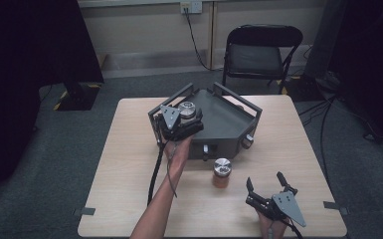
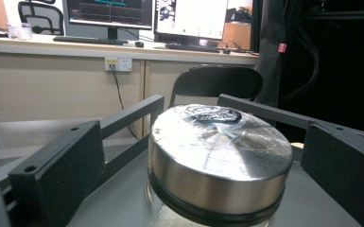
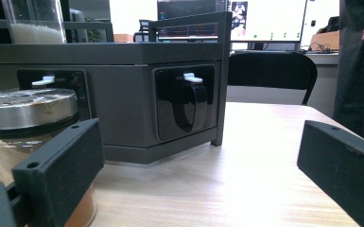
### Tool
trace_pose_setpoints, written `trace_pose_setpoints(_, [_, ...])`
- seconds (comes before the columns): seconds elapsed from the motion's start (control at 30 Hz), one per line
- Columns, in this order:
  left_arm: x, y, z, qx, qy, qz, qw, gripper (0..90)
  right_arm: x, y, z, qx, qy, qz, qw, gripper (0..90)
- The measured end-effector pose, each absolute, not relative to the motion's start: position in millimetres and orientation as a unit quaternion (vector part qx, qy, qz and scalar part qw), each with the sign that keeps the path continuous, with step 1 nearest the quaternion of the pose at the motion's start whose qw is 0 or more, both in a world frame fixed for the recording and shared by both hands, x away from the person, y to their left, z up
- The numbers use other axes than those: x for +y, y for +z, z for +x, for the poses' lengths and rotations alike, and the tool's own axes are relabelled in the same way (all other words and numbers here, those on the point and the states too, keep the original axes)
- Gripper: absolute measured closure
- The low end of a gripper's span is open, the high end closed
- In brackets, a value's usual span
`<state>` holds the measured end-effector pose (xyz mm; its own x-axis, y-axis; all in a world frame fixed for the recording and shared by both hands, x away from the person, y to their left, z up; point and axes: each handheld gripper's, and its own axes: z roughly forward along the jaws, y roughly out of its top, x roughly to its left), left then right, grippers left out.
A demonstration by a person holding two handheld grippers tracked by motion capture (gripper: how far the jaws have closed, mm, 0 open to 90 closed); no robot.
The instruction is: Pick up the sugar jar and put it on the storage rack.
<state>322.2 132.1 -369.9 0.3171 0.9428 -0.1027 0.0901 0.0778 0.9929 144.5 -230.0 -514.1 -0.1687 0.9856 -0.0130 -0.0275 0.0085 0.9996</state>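
Left tool (image 1: 186, 117) sits over the grey rack (image 1: 229, 124) with its jaws spread wide on either side of a steel-lidded jar (image 2: 217, 161). In the left gripper view the pads flank the lid with daylight on both sides, so you have no hold on it at this moment. That jar stands on the rack's floor near the left rail. Right tool (image 1: 267, 191) rests low near the table's (image 1: 129, 164) front right corner, jaws wide open, holding nothing.

Second jar (image 1: 222, 172), amber contents, steel lid, stands on the table just in front of the rack's front face. In the right gripper view it's just beside the left pad (image 3: 59, 165), not between the pads.

Judged step: placing or fetching the jar at the rack with your left tool. To do it well, keep the pads level with the lid band or the glass just under it, centre the jar between them, and move straight up or down so the base doesn't scrape the floor.

Edges: rack rails (image 2: 127, 116) rise on both sides of the jar, and the left pad is near one, so don't swing sideways while low. Front face carries clip holders (image 3: 186, 101) that stick out; keep the right tool off them. Open room: bare table to the right of the amber jar and all along the front edge. A folding chair (image 1: 258, 50) stands well behind the table, no concern.
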Motion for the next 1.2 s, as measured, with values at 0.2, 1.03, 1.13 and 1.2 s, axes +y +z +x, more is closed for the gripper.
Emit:
trace_pose_setpoints(0.2, [136, -371, 318, 0.449, 0.371, 0.57, 0.58, 0.2, -230, -514, 145, 0.536, 0.544, 0.447, 0.466, 0.4])
trace_pose_setpoints(1.03, [154, -375, 288, 0.43, 0.367, 0.558, 0.608, 0.1, -229, -514, 144, 0.535, 0.544, 0.447, 0.466, 0.4])
trace_pose_setpoints(1.13, [154, -375, 285, 0.429, 0.367, 0.557, 0.609, 0.2, -229, -514, 144, 0.535, 0.544, 0.448, 0.466, 0.4])
trace_pose_setpoints(1.2, [155, -375, 282, 0.428, 0.368, 0.556, 0.61, 0.2, -229, -514, 144, 0.535, 0.544, 0.448, 0.467, 0.4])
